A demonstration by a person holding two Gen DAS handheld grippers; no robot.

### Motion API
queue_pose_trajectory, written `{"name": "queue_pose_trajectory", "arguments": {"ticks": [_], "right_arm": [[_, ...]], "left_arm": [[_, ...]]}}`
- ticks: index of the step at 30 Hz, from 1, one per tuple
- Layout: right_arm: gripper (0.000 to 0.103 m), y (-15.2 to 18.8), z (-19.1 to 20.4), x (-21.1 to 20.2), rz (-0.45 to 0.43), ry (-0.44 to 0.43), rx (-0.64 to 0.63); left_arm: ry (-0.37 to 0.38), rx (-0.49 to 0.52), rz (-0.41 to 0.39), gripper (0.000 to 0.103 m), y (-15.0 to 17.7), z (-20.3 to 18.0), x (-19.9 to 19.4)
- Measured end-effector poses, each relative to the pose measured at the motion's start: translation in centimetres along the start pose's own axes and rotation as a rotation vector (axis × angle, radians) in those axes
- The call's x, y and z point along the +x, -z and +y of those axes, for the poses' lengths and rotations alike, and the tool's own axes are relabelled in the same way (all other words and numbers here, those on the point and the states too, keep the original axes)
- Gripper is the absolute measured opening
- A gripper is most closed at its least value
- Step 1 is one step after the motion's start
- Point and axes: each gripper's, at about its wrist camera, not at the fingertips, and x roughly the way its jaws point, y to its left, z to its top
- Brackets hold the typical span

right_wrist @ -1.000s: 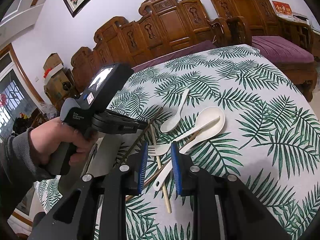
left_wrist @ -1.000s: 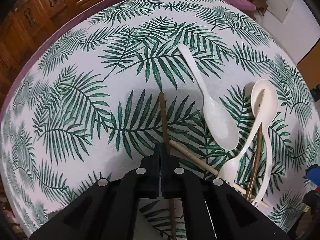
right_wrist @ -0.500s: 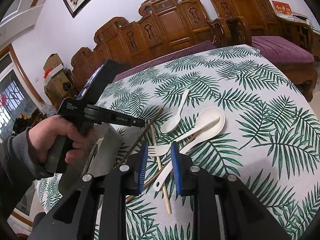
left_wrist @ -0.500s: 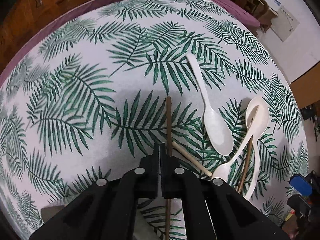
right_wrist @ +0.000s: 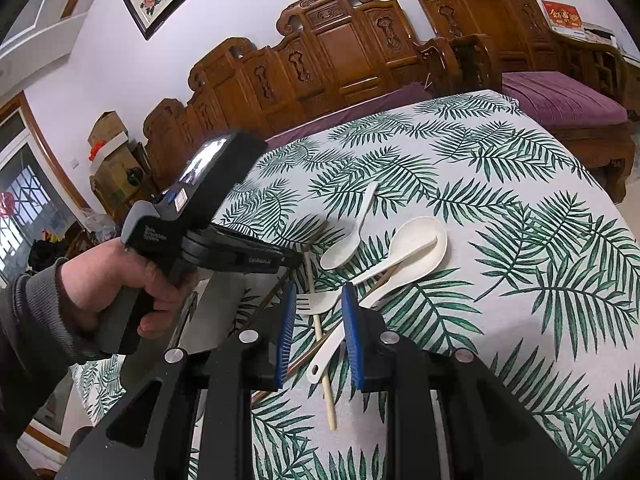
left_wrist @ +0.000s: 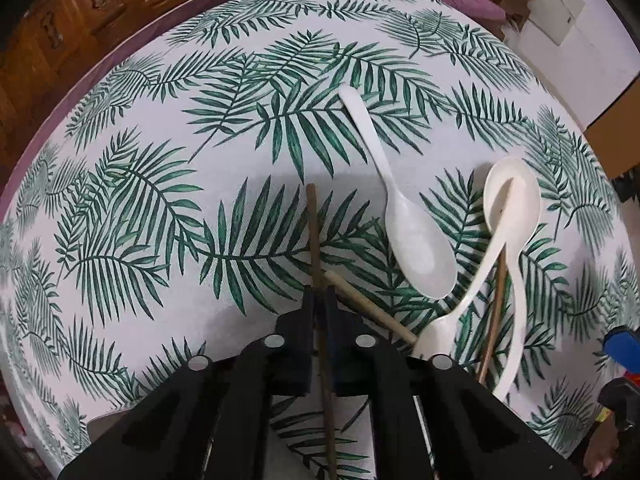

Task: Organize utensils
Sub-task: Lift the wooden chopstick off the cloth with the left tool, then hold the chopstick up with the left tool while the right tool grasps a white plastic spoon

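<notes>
Palm-print counter (left_wrist: 160, 240): left gripper (left_wrist: 320, 300) fingers clamped on dark chopstick (left_wrist: 313, 232); right gripper (right_wrist: 316, 320) fingers apart, empty. Spoons (left_wrist: 416, 248), fork (right_wrist: 316, 303) beyond them remain unsorted; task barely begun.

Dark chopstick (left_wrist: 316, 240): near end runs under left gripper (left_wrist: 320, 300), contact with pads unclear. Fork (left_wrist: 436, 328): tines hidden behind gripper body in left wrist view. Pale chopstick (right_wrist: 329, 396): midsection covered by the fork. Brown chopstick (left_wrist: 494, 312) partly under ladle (left_wrist: 516, 216).
</notes>
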Motion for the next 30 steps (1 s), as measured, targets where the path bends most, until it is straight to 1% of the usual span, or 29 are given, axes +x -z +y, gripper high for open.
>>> {"name": "queue_pose_trajectory", "arguments": {"ticks": [3,6,9,16,19,21,22,25,27,30], "right_arm": [[0.026,0.0,0.0,0.0,0.002,0.002,-0.001],[0.026,0.1,0.0,0.2,0.009,0.007,-0.002],[0.026,0.1,0.0,0.4,0.013,0.014,-0.001],[0.026,-0.3,-0.3,1.3,0.013,0.046,0.0],[0.026,-0.7,-0.4,2.0,0.008,0.058,0.002],[0.026,-1.0,-0.3,2.7,0.007,0.063,0.0],[0.026,-1.2,-0.3,3.1,0.01,0.065,-0.004],[0.026,-1.9,-0.3,4.5,0.013,0.081,-0.024],[0.025,-2.4,-0.5,5.3,0.015,0.099,-0.033],[0.026,-3.4,-0.8,6.2,0.007,0.091,-0.034]], "left_arm": [[-0.003,-0.017,-0.032,0.004,0.0,0.1,-0.1],[0.01,-0.043,-0.065,0.004,0.0,0.5,-0.5],[0.02,-0.062,-0.108,0.003,0.2,0.9,-1.6],[0.078,-0.099,-0.278,0.003,1.6,2.2,-7.1],[0.12,-0.126,-0.348,0.0,2.6,2.6,-9.5],[0.158,-0.143,-0.378,0.0,3.2,2.6,-10.5],[0.168,-0.146,-0.387,0.0,3.6,2.5,-10.9],[0.167,-0.143,-0.402,0.0,4.5,2.4,-11.4],[0.167,-0.141,-0.385,0.0,4.6,2.5,-10.9],[0.135,-0.127,-0.361,0.0,4.4,2.7,-10.1]]}}
